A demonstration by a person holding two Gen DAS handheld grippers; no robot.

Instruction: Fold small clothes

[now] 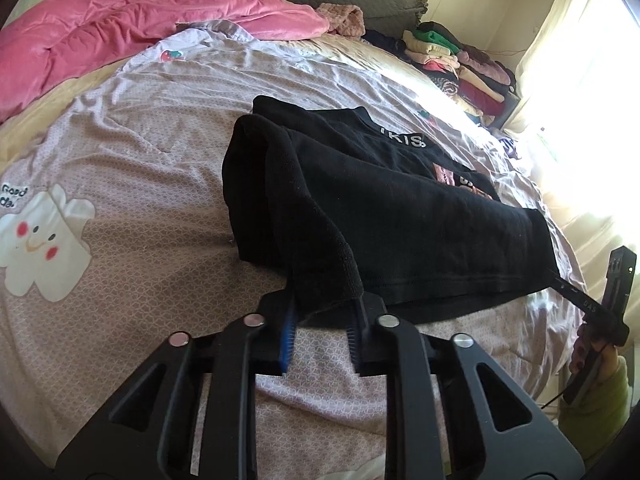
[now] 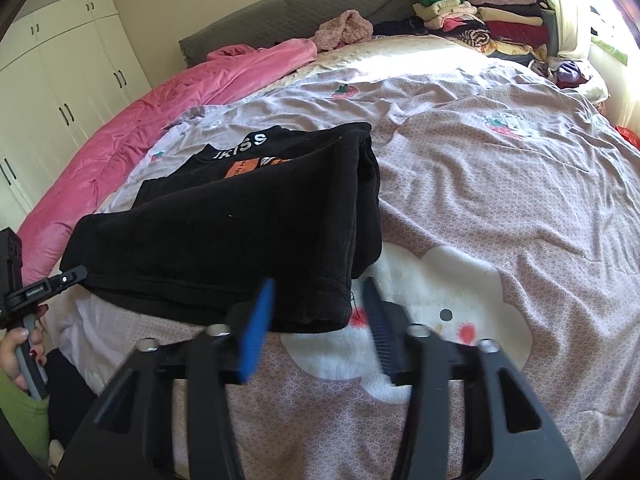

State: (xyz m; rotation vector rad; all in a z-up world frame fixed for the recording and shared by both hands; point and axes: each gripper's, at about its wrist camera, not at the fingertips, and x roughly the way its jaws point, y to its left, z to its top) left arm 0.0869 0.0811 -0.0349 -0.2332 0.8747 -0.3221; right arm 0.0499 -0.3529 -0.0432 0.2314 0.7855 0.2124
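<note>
A small black sweater [image 1: 384,216] with white collar letters and an orange chest patch lies partly folded on the bed; it also shows in the right wrist view [image 2: 240,232]. My left gripper [image 1: 326,308] has its jaws apart around the near left hem corner, with cloth between the pads. My right gripper [image 2: 320,300] is open at the near right hem corner, its blue pad [image 2: 256,332] beside the cloth and not pinching it. Each gripper shows at the edge of the other's view, the right one [image 1: 588,308] and the left one [image 2: 48,284].
The bed has a mauve patterned sheet [image 2: 500,200] with cloud and strawberry prints. A pink quilt [image 1: 120,28] lies at the far left. Stacks of folded clothes [image 2: 492,20] sit at the headboard by a bright curtain. White wardrobes [image 2: 60,80] stand to the left.
</note>
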